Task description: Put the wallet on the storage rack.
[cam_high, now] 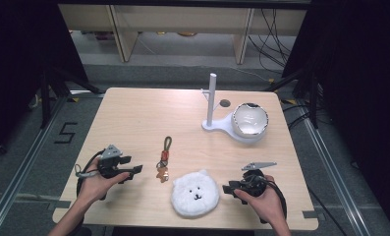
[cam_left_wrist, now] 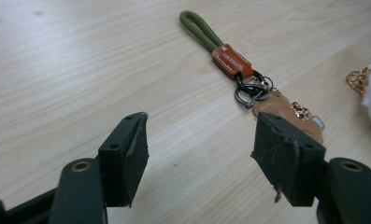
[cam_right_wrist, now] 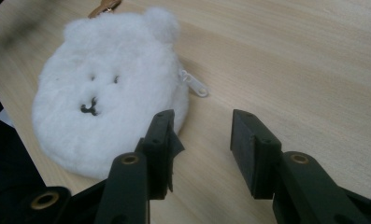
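Pale wooden table [cam_high: 133,113], and the left gripper [cam_high: 135,171] sits at about nine o'clock of the keychain [cam_high: 164,158], jaws spread with nothing between them. That keychain lies flat near the table's middle: light, floppy, a soft green cord loop [cam_left_wrist: 200,28] above jangly metal rings [cam_left_wrist: 251,89]. Best pinched at the stiff orange tab [cam_left_wrist: 231,60], I'd say. Right gripper [cam_high: 229,188] waits at three o'clock of the fluffy white bear pouch [cam_high: 195,193], jaws apart, empty.

Even overhead light, soft shadows, dark surroundings, slight close-up blur
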`<state>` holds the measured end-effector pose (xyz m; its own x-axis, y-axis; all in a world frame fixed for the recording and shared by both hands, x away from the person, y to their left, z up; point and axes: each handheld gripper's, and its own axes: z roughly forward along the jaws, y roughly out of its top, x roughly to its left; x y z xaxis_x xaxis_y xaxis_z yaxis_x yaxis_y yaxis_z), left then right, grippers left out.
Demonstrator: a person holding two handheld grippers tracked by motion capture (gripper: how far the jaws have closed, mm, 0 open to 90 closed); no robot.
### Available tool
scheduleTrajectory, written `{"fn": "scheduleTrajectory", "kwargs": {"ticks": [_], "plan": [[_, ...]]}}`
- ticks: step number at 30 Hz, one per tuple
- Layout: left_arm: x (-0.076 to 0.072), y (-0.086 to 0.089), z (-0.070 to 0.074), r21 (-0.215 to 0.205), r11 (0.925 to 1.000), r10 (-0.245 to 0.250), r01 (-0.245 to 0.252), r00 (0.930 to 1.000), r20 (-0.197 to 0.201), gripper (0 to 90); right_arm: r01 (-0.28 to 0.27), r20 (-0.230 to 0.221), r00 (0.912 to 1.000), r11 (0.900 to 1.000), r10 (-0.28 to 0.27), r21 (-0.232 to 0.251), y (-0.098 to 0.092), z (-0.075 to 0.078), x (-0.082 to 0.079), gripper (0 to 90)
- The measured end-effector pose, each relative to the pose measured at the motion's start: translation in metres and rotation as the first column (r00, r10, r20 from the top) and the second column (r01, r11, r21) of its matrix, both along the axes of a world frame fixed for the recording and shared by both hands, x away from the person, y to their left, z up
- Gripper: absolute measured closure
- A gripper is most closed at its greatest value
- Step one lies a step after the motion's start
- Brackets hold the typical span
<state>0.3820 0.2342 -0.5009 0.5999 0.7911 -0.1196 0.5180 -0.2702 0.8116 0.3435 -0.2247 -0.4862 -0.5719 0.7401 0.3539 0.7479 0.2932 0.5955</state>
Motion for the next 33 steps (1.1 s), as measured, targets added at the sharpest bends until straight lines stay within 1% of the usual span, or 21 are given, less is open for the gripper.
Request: {"fn": "scheduleTrajectory", "kwargs": {"ticks": [2, 3, 4, 5, 6, 7, 10, 12, 13, 14, 16, 17, 19, 20, 22, 23, 26, 29, 30, 32, 33], "plan": [[-0.007, 0.001, -0.004, 0.004, 0.9997, 0.023, -0.023, 0.9982, 0.055, 34.4, -0.003, -0.015, 0.9999, 1.0, 0.003, -0.016, 0.002, 0.002, 0.003, 59.8], [-0.007, 0.001, -0.004, 0.004, 0.9997, 0.023, -0.023, 0.9982, 0.055, 35.0, -0.003, -0.015, 0.9999, 1.0, 0.003, -0.016, 0.002, 0.002, 0.003, 59.8], [-0.012, -0.001, -0.009, -0.001, 0.999, 0.044, -0.044, 0.9947, 0.093, 35.5, 0.013, -0.022, 0.9997, 0.999, -0.014, -0.035, 0.003, 0.004, 0.007, 58.5], [-0.014, -0.002, -0.011, -0.005, 0.9987, 0.052, -0.052, 0.9929, 0.107, 35.6, 0.006, -0.041, 0.9991, 0.999, -0.008, -0.043, 0.002, 0.006, 0.008, 57.8], [-0.015, -0.003, -0.012, -0.013, 0.9982, 0.06, -0.058, 0.9914, 0.116, 35.7, 0.032, -0.067, 0.9972, 0.999, -0.034, -0.033, 0.005, 0.008, 0.008, 57.3], [-0.015, -0.003, -0.012, -0.013, 0.9982, 0.06, -0.058, 0.9914, 0.116, 35.5, 0.013, -0.049, 0.9987, 0.999, -0.015, -0.047, 0.004, 0.009, 0.011, 57.1], [-0.02, -0.006, -0.015, -0.052, 0.9959, 0.081, -0.074, 0.9862, 0.145, 37.1, -0.005, -0.062, 0.9981, 0.999, 0.002, -0.051, 0.006, 0.013, 0.015, 56.3], [-0.021, -0.006, -0.015, -0.052, 0.9957, 0.084, -0.077, 0.9846, 0.153, 37.6, -0.014, -0.072, 0.9973, 0.998, 0.009, -0.064, 0.008, 0.016, 0.017, 56.3], [-0.023, -0.007, -0.015, -0.059, 0.9961, 0.075, -0.066, 0.9817, 0.175, 37.6, -0.006, -0.091, 0.9959, 0.997, -0.001, -0.08, 0.01, 0.019, 0.019, 56.3], [-0.023, -0.007, -0.015, -0.059, 0.9961, 0.075, -0.066, 0.9817, 0.175, 37.6, -0.006, -0.091, 0.9959, 0.997, -0.001, -0.08, 0.01, 0.019, 0.019, 56.3], [-0.023, -0.007, -0.017, -0.059, 0.9964, 0.072, -0.061, 0.9771, 0.2, 37.6, -0.017, -0.117, 0.9931, 0.996, 0.008, -0.083, 0.014, 0.022, 0.022, 56.3], [-0.024, -0.007, -0.017, -0.066, 0.9957, 0.077, -0.065, 0.9753, 0.207, 37.6, -0.03, -0.139, 0.9902, 0.995, 0.017, -0.097, 0.02, 0.025, 0.025, 56.5], [-0.024, -0.006, -0.018, -0.069, 0.9953, 0.08, -0.067, 0.9741, 0.211, 37.6, -0.033, -0.144, 0.9894, 0.994, 0.017, -0.105, 0.022, 0.026, 0.027, 56.5], [-0.025, -0.007, -0.019, -0.071, 0.995, 0.084, -0.07, 0.973, 0.215, 37.5, -0.067, -0.172, 0.984, 0.991, 0.047, -0.114, 0.03, 0.029, 0.03, 56.5], [-0.026, -0.007, -0.019, -0.066, 0.9953, 0.083, -0.07, 0.9725, 0.218, 37.4, -0.075, -0.182, 0.9818, 0.991, 0.054, -0.112, 0.033, 0.03, 0.03, 56.4], [-0.026, -0.007, -0.019, -0.064, 0.9959, 0.077, -0.064, 0.9719, 0.222, 37.3, -0.101, -0.204, 0.9762, 0.986, 0.074, -0.129, 0.041, 0.03, 0.033, 55.8], [-0.026, -0.007, -0.02, -0.063, 0.9955, 0.083, -0.071, 0.9715, 0.222, 37.2, -0.138, -0.216, 0.9705, 0.981, 0.107, -0.135, 0.049, 0.028, 0.038, 54.5], [-0.026, -0.008, -0.021, -0.065, 0.9952, 0.087, -0.074, 0.9705, 0.225, 37.1, -0.144, -0.247, 0.9632, 0.979, 0.105, -0.141, 0.056, 0.025, 0.042, 53.7], [-0.026, -0.008, -0.021, -0.065, 0.9951, 0.087, -0.074, 0.9703, 0.226, 37.1, -0.172, -0.285, 0.9493, 0.978, 0.132, -0.121, 0.057, 0.025, 0.045, 53.2], [-0.026, -0.007, -0.021, -0.069, 0.9948, 0.088, -0.074, 0.9693, 0.23, 37.2, -0.178, -0.289, 0.9479, 0.975, 0.134, -0.131, 0.061, 0.022, 0.049, 51.9], [-0.026, -0.007, -0.021, -0.072, 0.9945, 0.09, -0.075, 0.9693, 0.229, 37.2, -0.174, -0.283, 0.9504, 0.974, 0.128, -0.142, 0.062, 0.021, 0.05, 51.4]]}}
